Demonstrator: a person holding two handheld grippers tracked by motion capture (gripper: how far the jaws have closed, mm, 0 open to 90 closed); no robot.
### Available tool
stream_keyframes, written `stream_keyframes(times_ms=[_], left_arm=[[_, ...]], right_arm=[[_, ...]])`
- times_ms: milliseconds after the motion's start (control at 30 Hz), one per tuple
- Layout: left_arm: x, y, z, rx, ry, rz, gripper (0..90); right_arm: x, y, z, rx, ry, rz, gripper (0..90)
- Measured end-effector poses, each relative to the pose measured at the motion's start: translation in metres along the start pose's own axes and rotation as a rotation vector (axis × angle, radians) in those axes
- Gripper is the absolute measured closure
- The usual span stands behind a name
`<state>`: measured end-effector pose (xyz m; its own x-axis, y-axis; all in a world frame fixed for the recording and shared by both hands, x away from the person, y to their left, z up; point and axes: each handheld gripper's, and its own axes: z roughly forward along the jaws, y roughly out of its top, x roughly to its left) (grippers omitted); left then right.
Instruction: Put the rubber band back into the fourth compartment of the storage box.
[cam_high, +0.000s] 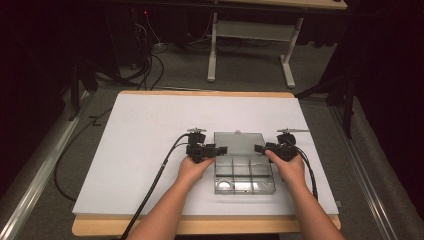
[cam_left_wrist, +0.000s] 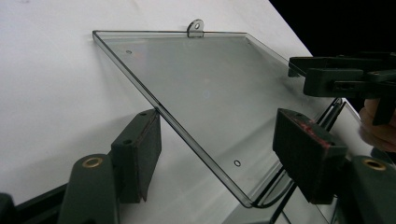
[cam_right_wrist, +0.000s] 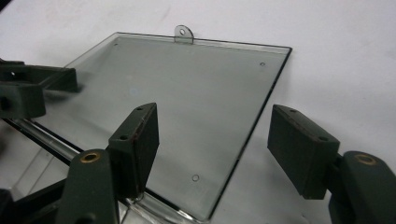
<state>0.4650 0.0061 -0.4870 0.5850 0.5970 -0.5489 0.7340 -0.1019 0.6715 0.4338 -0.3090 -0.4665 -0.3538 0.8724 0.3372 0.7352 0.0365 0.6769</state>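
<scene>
A clear plastic compartment box (cam_high: 244, 176) lies on the white board, its lid (cam_high: 239, 144) folded back flat on the far side. My left gripper (cam_high: 220, 149) is at the lid's left edge and my right gripper (cam_high: 260, 148) at its right edge. In the left gripper view the left gripper (cam_left_wrist: 224, 149) is open, the lid (cam_left_wrist: 196, 88) edge passing between its jaws without touching the pads; the right gripper (cam_left_wrist: 345, 79) shows across the lid. In the right gripper view the right gripper (cam_right_wrist: 217, 149) is open astride the lid (cam_right_wrist: 187, 98) edge, and the left gripper (cam_right_wrist: 28, 91) is opposite.
The white board (cam_high: 150, 150) rests on a wooden tabletop (cam_high: 100, 227). A cable (cam_high: 155, 180) trails from the left gripper toward the front edge. Beyond the table are a white desk frame (cam_high: 250, 45) and floor cables (cam_high: 150, 65). A small hanging tab (cam_left_wrist: 196, 27) sticks out from the lid's far edge.
</scene>
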Motion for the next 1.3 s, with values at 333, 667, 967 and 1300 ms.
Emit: stream_keyframes(times_ms=[333, 667, 967, 1300], left_arm=[[-0.005, 0.002, -0.002, -0.003, 0.012, 0.027, 37.6], [-0.014, 0.007, -0.009, -0.035, 0.071, 0.111, 49.3], [-0.025, 0.008, -0.02, -0.096, 0.128, 0.191, 62.3], [-0.035, 0.005, -0.03, -0.153, 0.153, 0.256, 71.8]], right_arm=[[0.001, 0.001, 0.003, -0.014, 0.011, 0.022, 32.3], [0.01, 0.003, -0.002, -0.04, -0.004, -0.022, 36.1], [0.019, 0.003, -0.014, -0.084, -0.044, -0.078, 45.0], [0.028, 0.0, -0.029, -0.136, -0.082, -0.107, 55.9]])
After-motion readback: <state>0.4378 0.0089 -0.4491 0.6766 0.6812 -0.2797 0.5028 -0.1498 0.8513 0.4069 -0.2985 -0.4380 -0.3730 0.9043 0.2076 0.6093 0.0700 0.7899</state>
